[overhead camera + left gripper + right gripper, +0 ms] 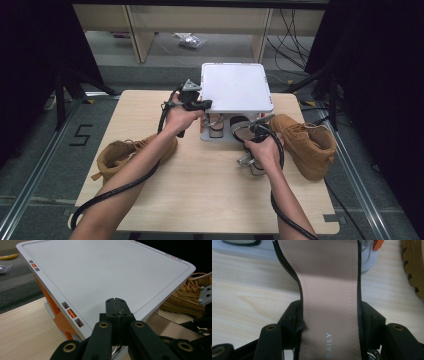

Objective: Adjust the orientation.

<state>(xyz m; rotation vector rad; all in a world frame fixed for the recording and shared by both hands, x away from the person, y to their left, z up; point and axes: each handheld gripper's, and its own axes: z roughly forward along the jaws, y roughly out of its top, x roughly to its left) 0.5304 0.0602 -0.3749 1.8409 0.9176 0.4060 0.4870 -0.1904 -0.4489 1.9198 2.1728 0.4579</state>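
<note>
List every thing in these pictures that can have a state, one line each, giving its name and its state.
Left tool: shut, empty, resting on the rack's top.
Right tool: shut on the sandal across its insole.
Sandal: held, toe end toward the rack.
White shoe rack: upright, top bare.
Left boot: lying on the table, untouched.
Right boot: on the table, untouched.

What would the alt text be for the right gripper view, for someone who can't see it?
Two black jaws of the right gripper clamp the sides of a sandal with a beige insole and black edging, printed "DAILY". It lies over a light wooden table, its far end at a white rack with an orange clip; a tan boot's lugged sole shows at the right edge.
</note>
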